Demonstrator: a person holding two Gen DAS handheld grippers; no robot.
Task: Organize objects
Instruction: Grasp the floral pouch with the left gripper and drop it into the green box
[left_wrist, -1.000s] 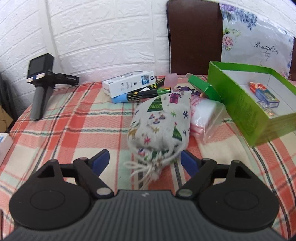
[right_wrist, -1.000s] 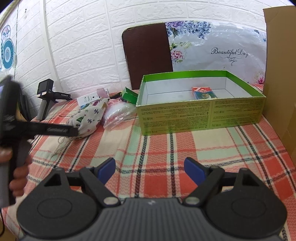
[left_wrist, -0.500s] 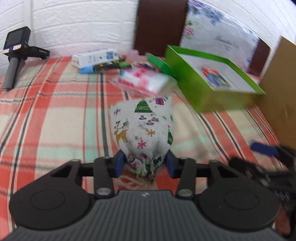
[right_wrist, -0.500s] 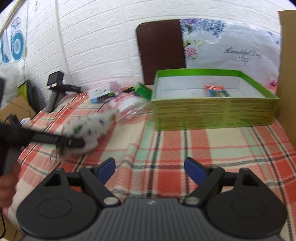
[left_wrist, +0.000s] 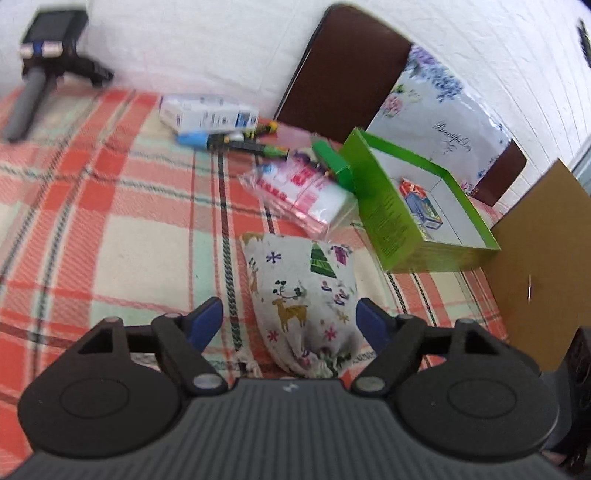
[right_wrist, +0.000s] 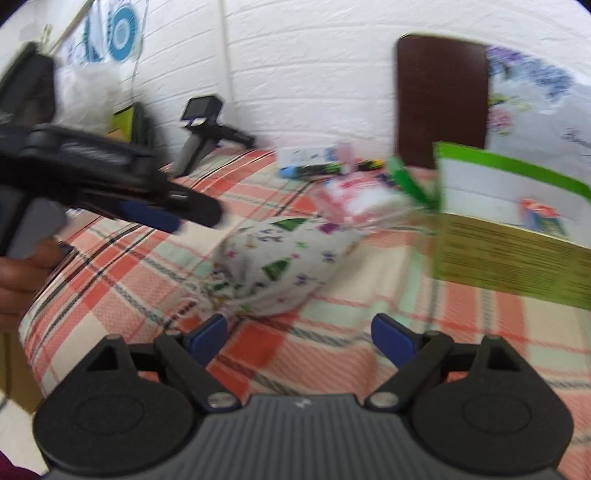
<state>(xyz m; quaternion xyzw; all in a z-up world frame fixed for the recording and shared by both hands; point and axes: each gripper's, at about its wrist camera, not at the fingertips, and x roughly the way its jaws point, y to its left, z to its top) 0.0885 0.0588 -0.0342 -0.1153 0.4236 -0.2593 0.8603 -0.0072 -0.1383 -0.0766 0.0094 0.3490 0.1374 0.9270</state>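
Now left gripper (left_wrist: 290, 319) spread wide, straddling pouch (left_wrist: 308, 299), not clamping; right gripper (right_wrist: 299, 334) wide, holding nothing.

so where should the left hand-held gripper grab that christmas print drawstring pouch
Grip the cinched neck, the narrowest part of the drawstring pouch, which points at the left hand-held gripper. Come in low and straight along the tablecloth. The open jaws already straddle that end. The fuller body toward the green box looks too wide and soft to pinch.
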